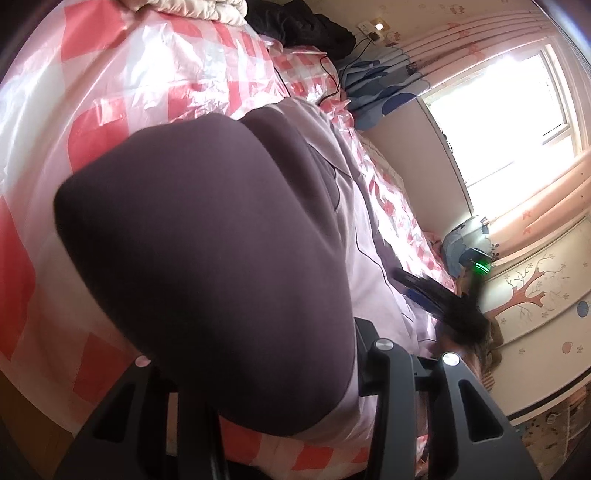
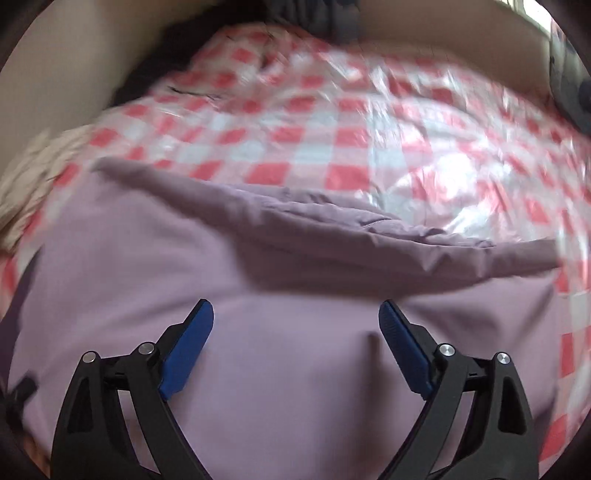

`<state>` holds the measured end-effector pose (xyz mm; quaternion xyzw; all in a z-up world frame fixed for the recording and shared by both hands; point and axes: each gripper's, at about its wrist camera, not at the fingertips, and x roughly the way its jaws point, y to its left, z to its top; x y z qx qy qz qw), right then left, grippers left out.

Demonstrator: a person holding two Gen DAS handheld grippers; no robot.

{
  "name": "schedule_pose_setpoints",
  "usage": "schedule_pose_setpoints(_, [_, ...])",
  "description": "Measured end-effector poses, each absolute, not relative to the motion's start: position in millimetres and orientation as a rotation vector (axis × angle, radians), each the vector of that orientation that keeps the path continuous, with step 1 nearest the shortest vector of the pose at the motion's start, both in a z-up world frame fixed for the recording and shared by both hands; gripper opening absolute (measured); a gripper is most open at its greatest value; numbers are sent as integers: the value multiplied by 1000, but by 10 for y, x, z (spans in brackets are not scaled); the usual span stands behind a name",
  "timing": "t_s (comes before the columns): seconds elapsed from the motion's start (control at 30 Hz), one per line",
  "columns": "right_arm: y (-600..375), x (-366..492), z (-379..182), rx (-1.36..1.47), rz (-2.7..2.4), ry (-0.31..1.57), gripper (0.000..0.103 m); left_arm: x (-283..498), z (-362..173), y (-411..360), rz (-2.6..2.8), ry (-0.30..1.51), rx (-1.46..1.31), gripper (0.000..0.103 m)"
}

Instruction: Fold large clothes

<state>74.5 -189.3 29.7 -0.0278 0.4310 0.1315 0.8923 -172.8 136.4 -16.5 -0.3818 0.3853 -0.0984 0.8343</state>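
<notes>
**Mauve garment bunched in left jaws, right jaws wide above it**

Left gripper [image 1: 280, 369] clamped on a thick dark fold of the mauve garment [image 2: 280, 369], the bulge [image 1: 207, 258] swelling up and forward from between the jaws and hiding the pads. Rest of the garment trailing away beyond and to the right of those jaws, flat on the bed [image 1: 110, 92], over a glossy red-and-white checked sheet [image 2: 332, 147] (plastic-looking, crinkled).

Right gripper [image 2: 297, 347] spread wide, blue pads [image 2: 186, 347] well apart, nothing between them but pale mauve cloth lying below. Ahead of these jaws, a darker folded-over edge of the garment [image 2: 332, 229] running across, checked sheet beyond it. Cannot tell whether the pad tips touch the cloth.

Far past the left jaws: a cream quilt [image 1: 207, 11] and dark clothing [image 1: 295, 26] heaped at the bed's end. Right of them, a bright window [image 1: 517, 110]. No containers in view.
</notes>
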Motion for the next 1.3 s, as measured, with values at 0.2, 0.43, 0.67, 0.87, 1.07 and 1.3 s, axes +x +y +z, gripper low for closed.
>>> schedule_pose_setpoints(0.2, [-1498, 195, -109, -335, 283, 960, 96, -1764, -175, 1325, -196, 812, -821, 46])
schedule_pose_setpoints(0.43, [-1480, -285, 112, -285, 265, 890, 96, -1725, -251, 1449, -204, 829, -871, 47])
schedule_pose_setpoints(0.67, [-1479, -425, 141, -310, 240, 850, 96, -1773, -90, 1333, -183, 804, -827, 43])
schedule_pose_setpoints(0.87, [-1494, -445, -284, -340, 252, 850, 97, -1838, 362, 844, -185, 736, -606, 38])
schedule_pose_setpoints(1.07, [-1576, -502, -256, -294, 274, 816, 97, -1879, 867, 207, -236, 676, -397, 37])
schedule_pose_setpoints(1.3, [-2331, -778, 148, -35, 428, 818, 97, -1901, 1247, -552, -303, 639, -178, 37])
